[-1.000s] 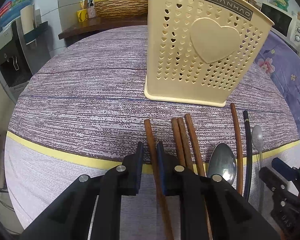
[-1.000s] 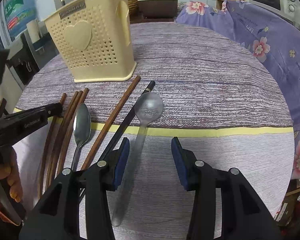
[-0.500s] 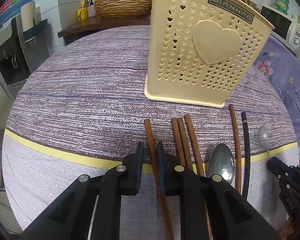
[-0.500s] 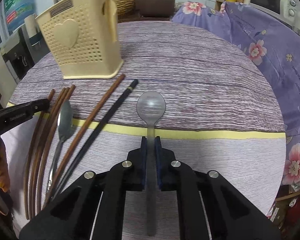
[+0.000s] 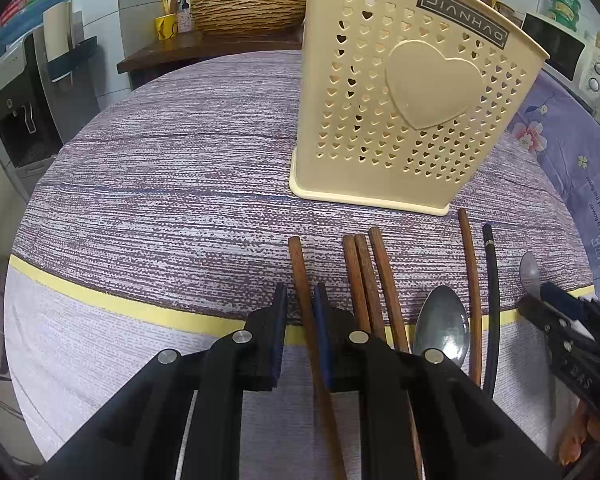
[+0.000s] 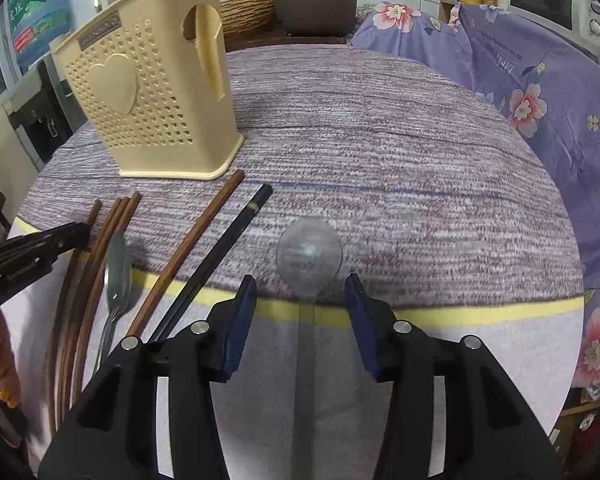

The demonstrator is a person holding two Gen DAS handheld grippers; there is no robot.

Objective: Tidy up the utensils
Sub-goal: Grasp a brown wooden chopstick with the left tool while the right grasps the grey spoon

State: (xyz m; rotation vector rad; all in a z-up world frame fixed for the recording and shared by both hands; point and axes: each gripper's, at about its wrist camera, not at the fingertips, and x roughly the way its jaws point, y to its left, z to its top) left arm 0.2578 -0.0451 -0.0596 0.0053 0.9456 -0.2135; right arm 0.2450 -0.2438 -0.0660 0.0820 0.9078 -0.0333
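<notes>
**Jaws on a chopstick, jaws parting over a spoon**

Left gripper has its jaws clamped on a brown chopstick lying on the surface. Right gripper has its jaws opening, pads clear of the translucent spoon whose handle runs between them. Just right of the held chopstick lie three more brown chopsticks, a metal spoon, another brown chopstick and a black chopstick. Beyond them stands the cream utensil holder, upright, pierced with heart holes.
</notes>
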